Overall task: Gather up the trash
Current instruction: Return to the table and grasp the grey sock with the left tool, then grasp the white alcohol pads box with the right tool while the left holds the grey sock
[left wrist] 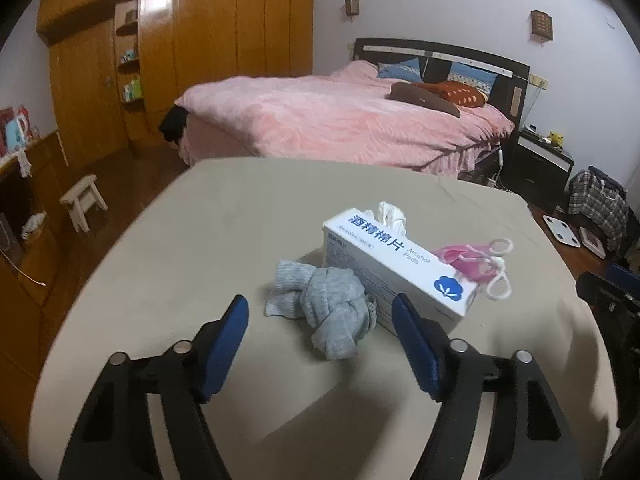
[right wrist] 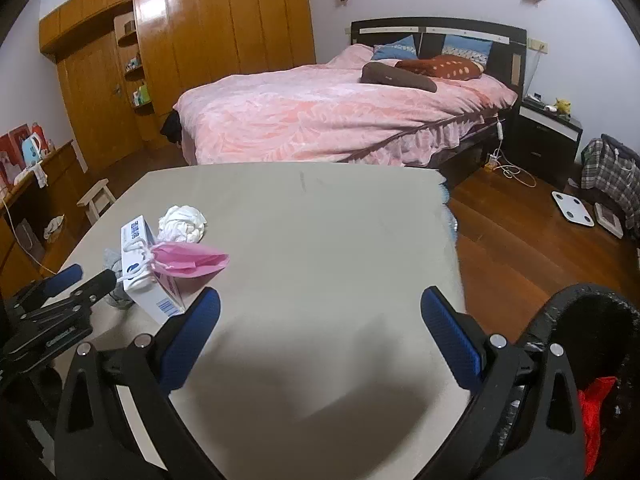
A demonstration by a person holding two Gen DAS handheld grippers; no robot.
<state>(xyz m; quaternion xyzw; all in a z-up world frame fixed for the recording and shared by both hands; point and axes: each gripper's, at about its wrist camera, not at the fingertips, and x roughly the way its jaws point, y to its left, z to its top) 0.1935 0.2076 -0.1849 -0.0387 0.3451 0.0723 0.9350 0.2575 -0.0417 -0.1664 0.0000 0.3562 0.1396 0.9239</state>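
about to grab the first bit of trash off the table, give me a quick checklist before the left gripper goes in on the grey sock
1. Left gripper jaws apart with nothing between the pads: ok.
2. Grey sock lies ahead of the jaws and roughly centred: ok.
3. Alcohol pads box clear of the closing path: not ok, it sits right beside the sock next to the right-hand finger.
4. Right gripper open, empty and away from the pile: ok.
5. Black bin within reach off the table edge: cannot tell, only part of its rim shows.
6. Pink mask free to lift: cannot tell, it is draped over the box.
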